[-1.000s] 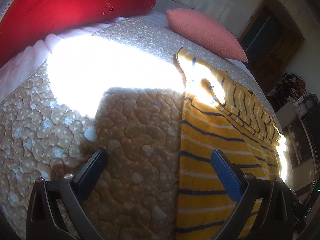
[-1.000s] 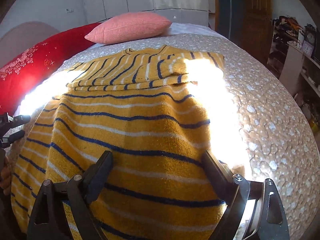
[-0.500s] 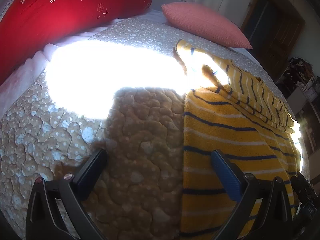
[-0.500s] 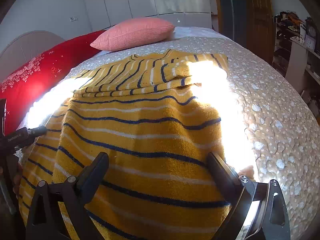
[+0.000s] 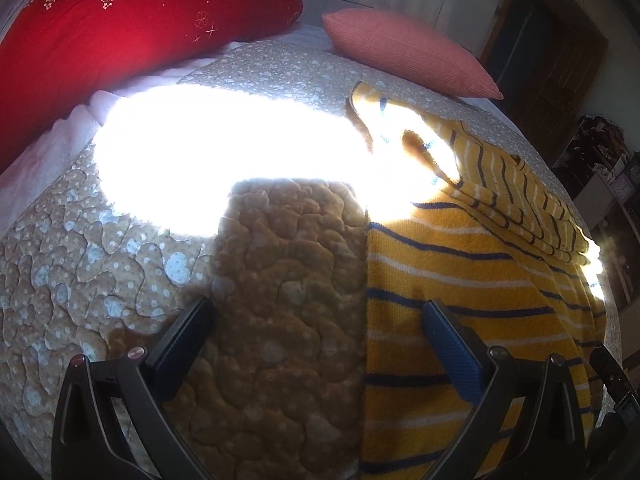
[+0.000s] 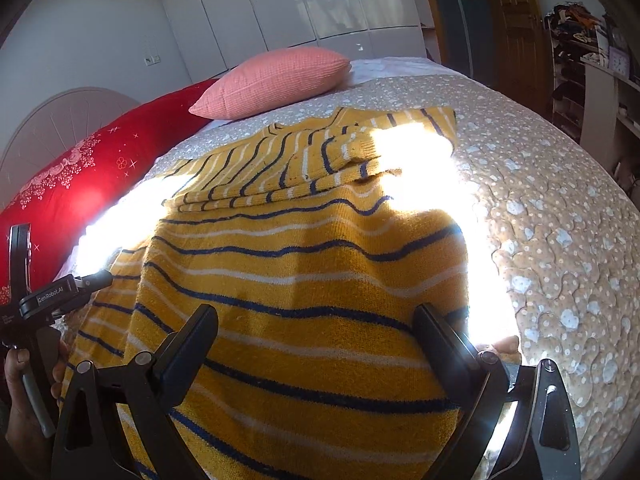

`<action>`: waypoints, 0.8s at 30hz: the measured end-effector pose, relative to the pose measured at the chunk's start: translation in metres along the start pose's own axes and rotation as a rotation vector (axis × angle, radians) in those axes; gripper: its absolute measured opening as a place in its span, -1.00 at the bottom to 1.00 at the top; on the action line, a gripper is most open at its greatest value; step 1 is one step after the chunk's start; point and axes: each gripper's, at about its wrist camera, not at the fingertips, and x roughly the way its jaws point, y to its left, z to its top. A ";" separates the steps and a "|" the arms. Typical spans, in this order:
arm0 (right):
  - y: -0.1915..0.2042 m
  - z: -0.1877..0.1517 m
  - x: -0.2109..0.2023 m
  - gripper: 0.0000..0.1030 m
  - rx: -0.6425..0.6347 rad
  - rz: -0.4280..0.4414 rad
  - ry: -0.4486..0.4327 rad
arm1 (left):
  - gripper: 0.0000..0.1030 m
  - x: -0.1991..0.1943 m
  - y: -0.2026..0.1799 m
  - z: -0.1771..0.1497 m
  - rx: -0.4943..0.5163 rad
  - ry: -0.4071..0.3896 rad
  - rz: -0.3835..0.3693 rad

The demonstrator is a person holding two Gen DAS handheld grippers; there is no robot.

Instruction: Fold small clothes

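A yellow sweater [image 6: 304, 280] with navy and white stripes lies flat on the quilted bed, its sleeves folded across the chest at the far end. My right gripper [image 6: 316, 320] hovers open over the sweater's near hem, nothing between its fingers. In the left wrist view the same sweater [image 5: 472, 280] fills the right side. My left gripper [image 5: 316, 316] is open and straddles the sweater's left edge, one finger over the quilt, the blue-padded finger [image 5: 448, 344] over the knit. The left gripper's body [image 6: 44, 300] and the hand holding it show at the right wrist view's left edge.
A beige quilted bedspread [image 5: 140, 280] covers the bed, with a bright sun patch [image 5: 224, 148] across it. A red pillow [image 5: 120, 24] and a pink cushion [image 6: 276, 76] lie at the head. White wardrobe doors, a wooden door [image 6: 516, 28] and cluttered shelves [image 6: 588, 40] stand beyond.
Both grippers have dropped lower and drawn back toward the sweater's near hem. The jaws have stayed open and the sweater has not moved.
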 end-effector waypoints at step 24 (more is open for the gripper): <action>0.003 0.000 0.003 0.93 -0.025 -0.031 0.011 | 1.00 -0.005 0.006 0.000 -0.025 -0.012 -0.046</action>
